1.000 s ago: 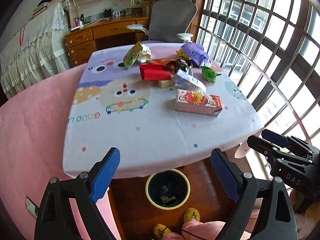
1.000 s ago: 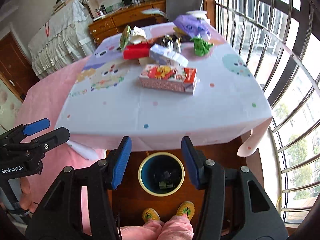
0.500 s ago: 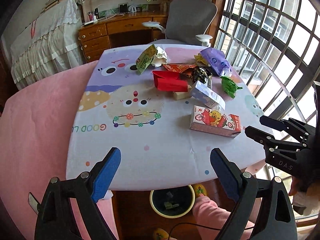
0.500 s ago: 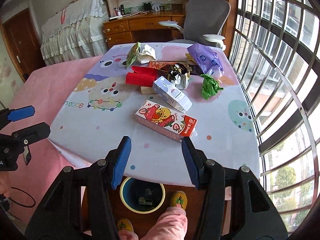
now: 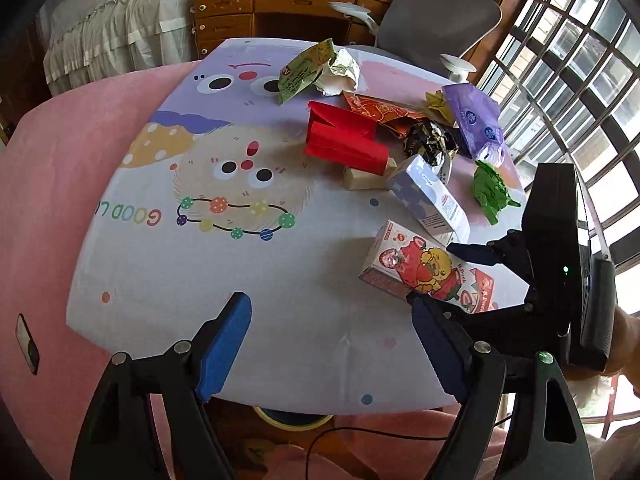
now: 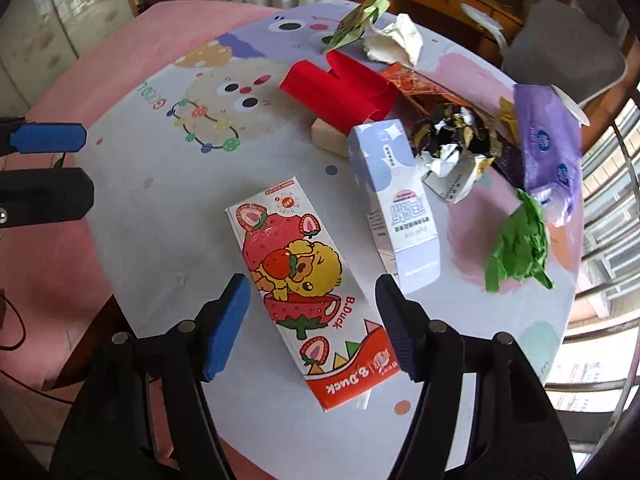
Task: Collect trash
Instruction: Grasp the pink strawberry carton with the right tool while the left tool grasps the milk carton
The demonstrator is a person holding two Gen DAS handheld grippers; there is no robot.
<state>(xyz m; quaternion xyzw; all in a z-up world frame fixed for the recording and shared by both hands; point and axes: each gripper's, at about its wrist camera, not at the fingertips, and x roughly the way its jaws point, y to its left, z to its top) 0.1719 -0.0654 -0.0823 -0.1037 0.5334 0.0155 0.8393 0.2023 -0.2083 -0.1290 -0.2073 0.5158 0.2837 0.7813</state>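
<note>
A strawberry B.Duck carton (image 6: 304,280) lies flat near the table's front edge; it also shows in the left wrist view (image 5: 424,272). My right gripper (image 6: 312,320) is open, its fingers on either side of the carton, just above it. My left gripper (image 5: 336,344) is open and empty over the table's near edge. Behind lie a pale blue carton (image 6: 392,196), a red folded box (image 6: 340,88), a black crumpled wrapper (image 6: 452,140), a purple bag (image 6: 548,140), green crumpled paper (image 6: 520,248) and a green snack bag (image 5: 304,72).
The table (image 5: 168,264) has a cartoon cloth over a pink cover. A yellow-rimmed bin (image 5: 294,420) stands under its front edge. A grey chair (image 5: 436,16) and a wooden desk (image 5: 280,4) are behind. A barred window (image 5: 580,60) runs along the right.
Both grippers have moved forward over the table. The right one has come down around the strawberry carton. The bin has slid almost out of sight under the edge.
</note>
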